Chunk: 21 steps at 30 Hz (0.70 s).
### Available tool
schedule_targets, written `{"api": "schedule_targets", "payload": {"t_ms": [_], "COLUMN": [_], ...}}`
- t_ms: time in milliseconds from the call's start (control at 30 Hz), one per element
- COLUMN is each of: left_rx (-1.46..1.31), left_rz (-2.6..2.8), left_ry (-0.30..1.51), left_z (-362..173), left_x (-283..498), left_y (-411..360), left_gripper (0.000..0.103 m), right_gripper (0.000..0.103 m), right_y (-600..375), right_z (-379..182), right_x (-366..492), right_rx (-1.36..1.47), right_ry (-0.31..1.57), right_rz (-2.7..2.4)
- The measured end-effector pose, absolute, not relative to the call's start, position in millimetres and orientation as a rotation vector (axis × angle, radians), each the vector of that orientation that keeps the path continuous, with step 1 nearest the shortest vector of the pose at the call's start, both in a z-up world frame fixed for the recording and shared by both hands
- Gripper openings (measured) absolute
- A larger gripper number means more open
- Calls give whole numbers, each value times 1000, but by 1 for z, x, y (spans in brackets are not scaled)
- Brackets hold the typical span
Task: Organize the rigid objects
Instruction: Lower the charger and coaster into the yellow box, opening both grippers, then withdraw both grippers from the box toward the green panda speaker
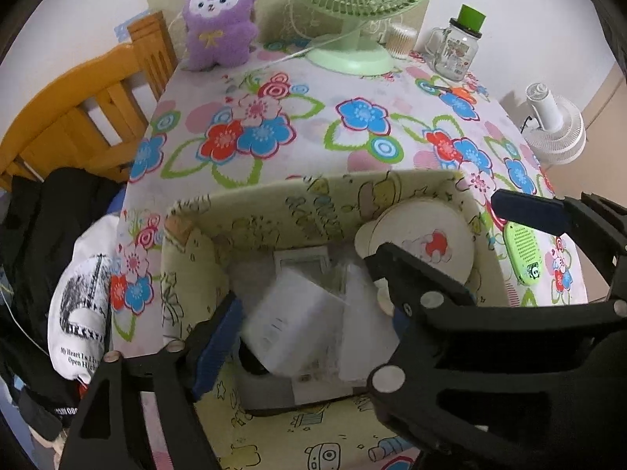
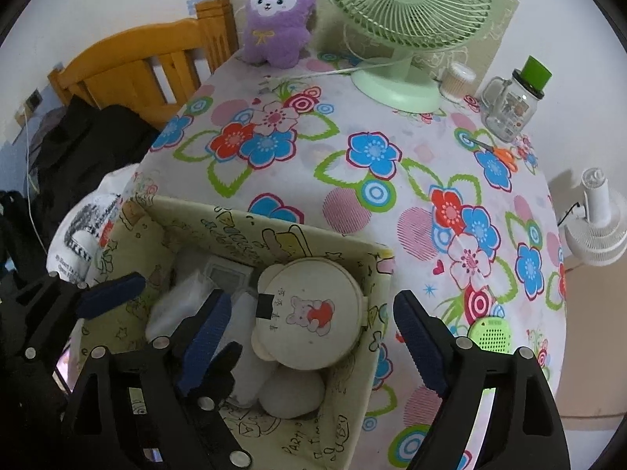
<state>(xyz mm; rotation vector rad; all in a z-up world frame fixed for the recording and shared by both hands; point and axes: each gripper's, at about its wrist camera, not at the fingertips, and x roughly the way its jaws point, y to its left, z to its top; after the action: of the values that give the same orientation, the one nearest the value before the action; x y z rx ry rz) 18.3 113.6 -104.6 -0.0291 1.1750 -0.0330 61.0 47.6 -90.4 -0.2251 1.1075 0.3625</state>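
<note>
A cartoon-print fabric box [image 1: 274, 211] [image 2: 376, 356] stands at the near edge of the flowered table [image 1: 313, 133]. It holds a round cream bear-eared case [image 1: 427, 239] [image 2: 309, 309], a blurred white box [image 1: 282, 321] and clear packets. My left gripper [image 1: 309, 325] is open inside the box; the white box sits between its blue pads, touching neither. My right gripper [image 2: 313, 313] is open too and straddles the round case: its left finger is inside the box, its right finger outside the wall. Neither pad presses on the case.
A green perforated item [image 2: 491, 333] lies right of the box. At the back stand a purple plush [image 2: 278, 11], a green fan [image 2: 407, 19], a glass jar mug [image 2: 513, 105] and orange scissors [image 2: 505, 154]. A wooden chair [image 1: 78, 117] and clothes are at the left.
</note>
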Motion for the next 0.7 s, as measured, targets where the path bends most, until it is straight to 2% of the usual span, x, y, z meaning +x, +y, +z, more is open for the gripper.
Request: {"api": "schedule_targets", "payload": {"t_ms": [333,700], "left_rx": [19,44], "left_rz": [-65,-71], "left_ry": [1172,1148], "left_z": [-98,-80], "left_x": [16,11], "left_y": [91,65], "left_gripper": [98,100], "right_gripper": [88,88], "right_y": [22,-9], "right_z": [-87,-71], "right_x": [54,43], "right_rx": [-155,-93], "right_ry": [1145,1116], "right_rz": [329,301]}}
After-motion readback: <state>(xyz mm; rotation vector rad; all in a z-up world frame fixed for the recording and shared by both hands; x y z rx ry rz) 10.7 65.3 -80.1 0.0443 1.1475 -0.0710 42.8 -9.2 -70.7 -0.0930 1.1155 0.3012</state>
